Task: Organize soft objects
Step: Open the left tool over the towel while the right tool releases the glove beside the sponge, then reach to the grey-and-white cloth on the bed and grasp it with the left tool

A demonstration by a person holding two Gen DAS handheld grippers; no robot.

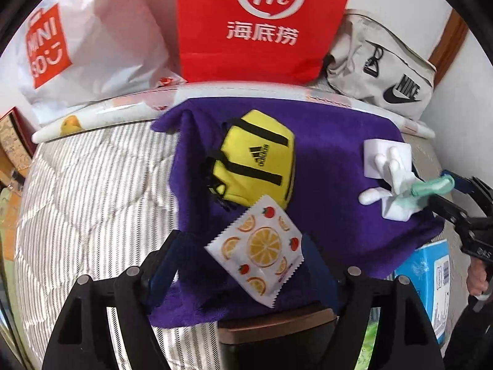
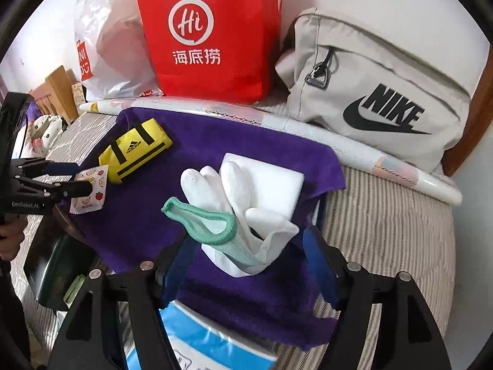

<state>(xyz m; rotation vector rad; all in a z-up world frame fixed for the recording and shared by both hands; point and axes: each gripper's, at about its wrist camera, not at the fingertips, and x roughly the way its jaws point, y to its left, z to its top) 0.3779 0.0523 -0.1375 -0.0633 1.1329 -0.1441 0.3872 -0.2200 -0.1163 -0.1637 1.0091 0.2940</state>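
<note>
Left wrist view: left gripper (image 1: 243,265) has jaws spread wide, blue pads either side of a fruit-print sachet (image 1: 257,251) w/o pressing it; sachet lies on the purple towel (image 1: 332,185), its top corner touching the yellow mini duffel (image 1: 260,158). Towel is spread over a striped mattress (image 1: 92,185). At right, a white glove (image 1: 389,185) w/ mint-green cuff lies partly over a white block (image 1: 386,152); right gripper (image 1: 431,195) comes in from the edge near the cuff. Behind: white Miniso bag (image 1: 89,40), red Hi bag (image 1: 265,21), beige Nike bag (image 1: 382,71). A blue-white box (image 1: 431,277) sits at the towel's lower right.

Right wrist view: right gripper (image 2: 249,252) also wide apart, glove (image 2: 234,209) betw. its pads but not squeezed; glove fingers rest on white block (image 2: 271,182). Left gripper (image 2: 81,189) at left edge, open around sachet (image 2: 91,191), just beside duffel (image 2: 135,154). Towel (image 2: 215,141) under all of it; Nike bag (image 2: 379,98) and red bag (image 2: 212,34) behind.
</note>
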